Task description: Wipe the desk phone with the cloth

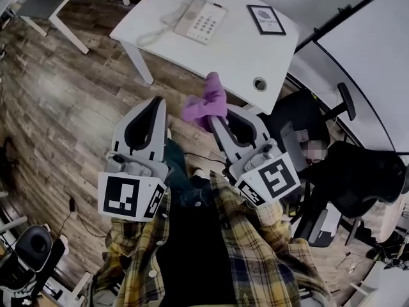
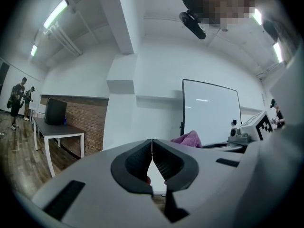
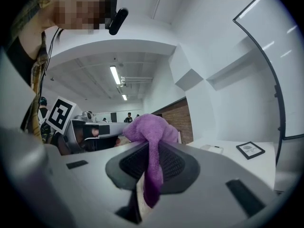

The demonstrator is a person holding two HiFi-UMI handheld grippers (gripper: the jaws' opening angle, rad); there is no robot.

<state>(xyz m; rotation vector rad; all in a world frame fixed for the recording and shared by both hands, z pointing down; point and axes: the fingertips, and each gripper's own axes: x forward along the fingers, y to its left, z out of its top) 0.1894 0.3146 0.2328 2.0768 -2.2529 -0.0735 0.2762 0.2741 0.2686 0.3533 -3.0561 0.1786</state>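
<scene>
Writing: framed card (image 1: pixel 266 19) on the counter (image 1: pixel 243 56) carries dark print, too small to read. Desk phone (image 1: pixel 200 20) keypad shows rows of keys, with no legible label. Each gripper carries a marker cube (image 1: pixel 130 197) with black-and-white square patterns and no text.

Left gripper (image 1: pixel 155 102): held out in front of the person, pointing level toward the counter. Jaws closed tip to tip, with nothing between the pads in the left gripper view.

Right gripper (image 1: pixel 215 119): alongside the left one and angled slightly inward, also level. Jaws clamped on the purple cloth (image 1: pixel 206 101). The cloth bunches in a lump above the jaw tips, and a strip of it hangs down between the pads.

Task objects: the desk phone sits flat on the far-left part of the counter, with the handset on its cradle and the cord trailing off to its left. The cloth is in the air short of the counter's near edge, well apart from the phone.

Room: both grippers are over wooden floor (image 1: pixel 70 107), with the near counter corner just ahead of the cloth. The counter surface between the phone and the framed card is bare. A round cable port (image 1: pixel 259 83) lies near the counter's front edge, just beyond the right gripper. A dark office chair (image 1: pixel 300 123) stands close on the right side, and a whiteboard (image 1: pixel 370 62) stands behind it. The floor to the left is open.
</scene>
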